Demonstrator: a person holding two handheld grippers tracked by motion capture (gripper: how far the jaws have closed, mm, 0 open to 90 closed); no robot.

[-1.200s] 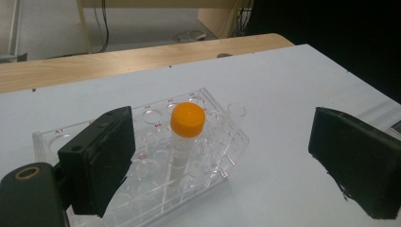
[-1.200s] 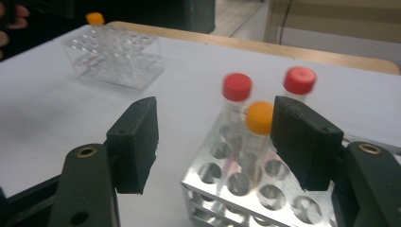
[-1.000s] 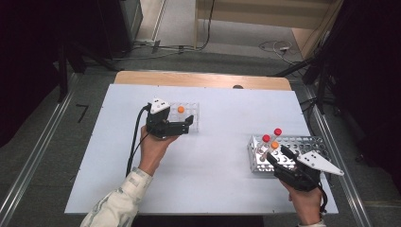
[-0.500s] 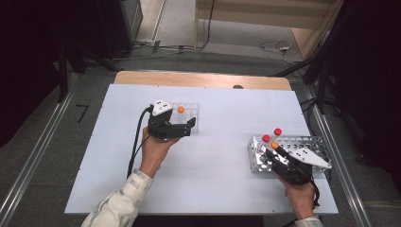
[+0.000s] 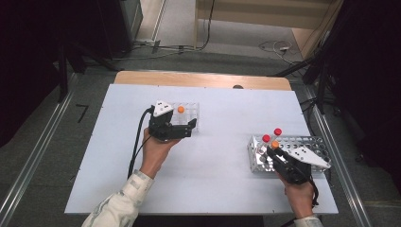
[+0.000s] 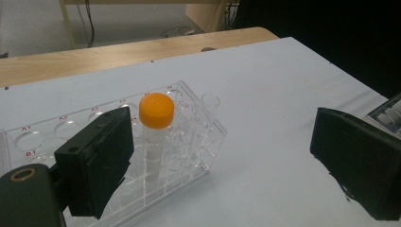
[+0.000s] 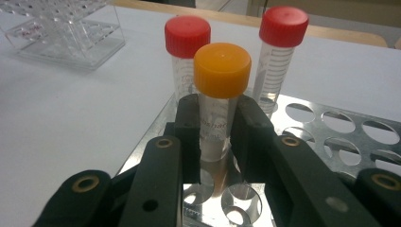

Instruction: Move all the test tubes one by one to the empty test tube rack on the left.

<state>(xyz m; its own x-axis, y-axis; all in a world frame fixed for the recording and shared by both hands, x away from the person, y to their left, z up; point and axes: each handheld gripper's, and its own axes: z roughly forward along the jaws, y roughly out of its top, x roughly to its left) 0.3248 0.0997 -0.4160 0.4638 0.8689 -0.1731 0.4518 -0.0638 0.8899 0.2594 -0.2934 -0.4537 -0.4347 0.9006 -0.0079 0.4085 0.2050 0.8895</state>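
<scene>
Orange-capped tube point(image 7: 218, 109) newly clamped by closing right gripper point(image 7: 218, 137).

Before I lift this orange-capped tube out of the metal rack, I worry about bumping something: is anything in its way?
Nothing stands above the orange-capped tube, which the right gripper has just closed on. Two red-capped tubes stand close behind it in the metal rack; lifting straight up should probably clear them.

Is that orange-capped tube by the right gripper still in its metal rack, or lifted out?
Still in: the tube stands upright, its lower end in the rack, with the right gripper shut on it.
</scene>
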